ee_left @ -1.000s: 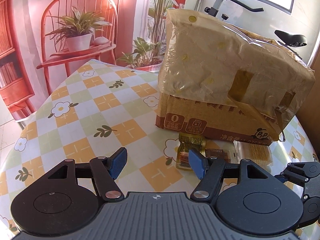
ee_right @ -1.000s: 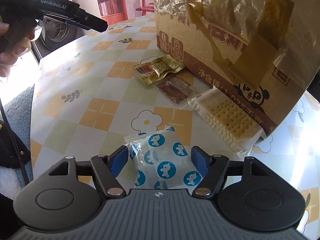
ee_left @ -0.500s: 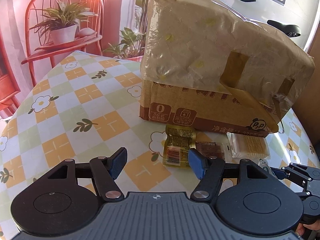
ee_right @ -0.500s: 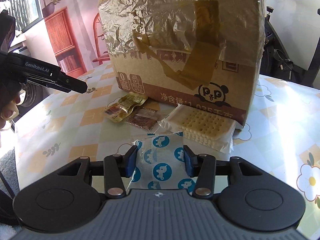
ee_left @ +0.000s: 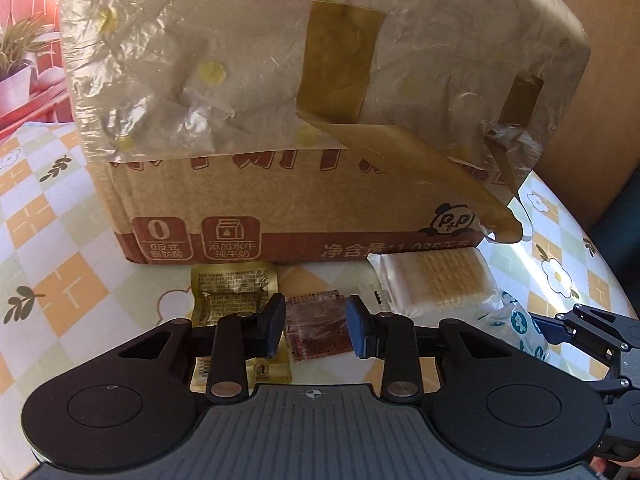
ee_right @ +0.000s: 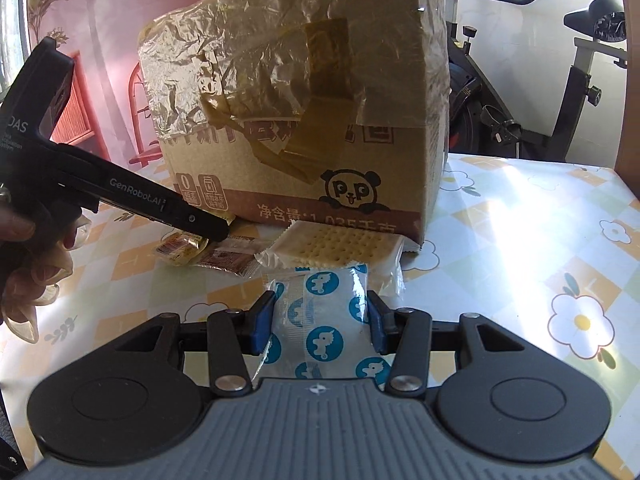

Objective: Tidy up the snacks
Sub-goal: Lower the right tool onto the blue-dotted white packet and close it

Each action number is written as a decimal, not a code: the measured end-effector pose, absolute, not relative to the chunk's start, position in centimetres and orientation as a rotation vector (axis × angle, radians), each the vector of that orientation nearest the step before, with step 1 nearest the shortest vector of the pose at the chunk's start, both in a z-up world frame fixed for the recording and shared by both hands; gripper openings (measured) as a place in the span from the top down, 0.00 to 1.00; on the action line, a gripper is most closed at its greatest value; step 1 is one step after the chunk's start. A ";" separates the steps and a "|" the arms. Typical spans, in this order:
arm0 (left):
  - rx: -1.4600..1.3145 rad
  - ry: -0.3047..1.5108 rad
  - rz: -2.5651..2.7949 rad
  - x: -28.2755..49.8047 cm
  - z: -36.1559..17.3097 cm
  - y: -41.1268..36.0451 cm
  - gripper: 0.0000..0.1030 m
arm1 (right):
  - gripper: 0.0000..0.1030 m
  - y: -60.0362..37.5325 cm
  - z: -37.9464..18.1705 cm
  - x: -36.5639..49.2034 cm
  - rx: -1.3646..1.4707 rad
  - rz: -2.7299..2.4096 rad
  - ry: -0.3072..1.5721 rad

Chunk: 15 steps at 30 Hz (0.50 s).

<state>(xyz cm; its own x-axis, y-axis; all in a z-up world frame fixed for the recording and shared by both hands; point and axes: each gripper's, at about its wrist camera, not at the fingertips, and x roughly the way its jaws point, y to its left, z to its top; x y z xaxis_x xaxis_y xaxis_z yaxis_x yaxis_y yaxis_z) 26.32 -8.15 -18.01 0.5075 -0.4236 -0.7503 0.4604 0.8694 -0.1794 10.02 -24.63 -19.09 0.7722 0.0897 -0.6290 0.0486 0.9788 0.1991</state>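
A taped cardboard box [ee_left: 280, 184] stands on the table, also in the right wrist view [ee_right: 304, 160]. In front of it lie a gold packet [ee_left: 228, 288], a brown packet [ee_left: 316, 316] and a cracker pack [ee_left: 436, 280]. My left gripper [ee_left: 316, 330] has its jaws narrowed around the brown packet; I cannot tell if they press it. My right gripper [ee_right: 318, 322] is shut on a white packet with blue prints [ee_right: 324, 320], held just in front of the cracker pack [ee_right: 332, 246]. That white packet shows at the right of the left wrist view [ee_left: 516, 328].
The table has a checked flower-pattern cloth [ee_left: 52, 240]. An exercise bike [ee_right: 560, 92] stands behind the table at the right. A red chair with a potted plant [ee_left: 16, 64] stands behind at the left. The left gripper's body [ee_right: 120, 196] reaches in over the packets.
Both grippers moved closer to the box. The left jaws narrowed around the brown packet. The right jaws closed on the white blue-print packet and lifted it toward the cracker pack.
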 end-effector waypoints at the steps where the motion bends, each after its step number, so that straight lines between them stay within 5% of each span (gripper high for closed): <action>1: 0.044 0.893 -0.548 26.6 -18.2 -8.5 0.68 | 0.53 -24.7 -19.1 10.0 0.210 0.022 0.688; 15: 0.028 0.870 -0.584 28.8 -20.6 -9.7 0.60 | 0.53 -24.7 -19.1 10.3 0.212 0.023 0.701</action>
<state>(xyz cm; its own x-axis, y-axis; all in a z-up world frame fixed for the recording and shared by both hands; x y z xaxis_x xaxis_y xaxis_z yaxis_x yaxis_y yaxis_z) 28.79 -9.68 -20.55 0.4993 -0.4721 -0.7265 0.4942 0.8439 -0.2088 10.30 -24.70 -19.14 0.7651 0.0924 -0.6373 0.0498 0.9782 0.2016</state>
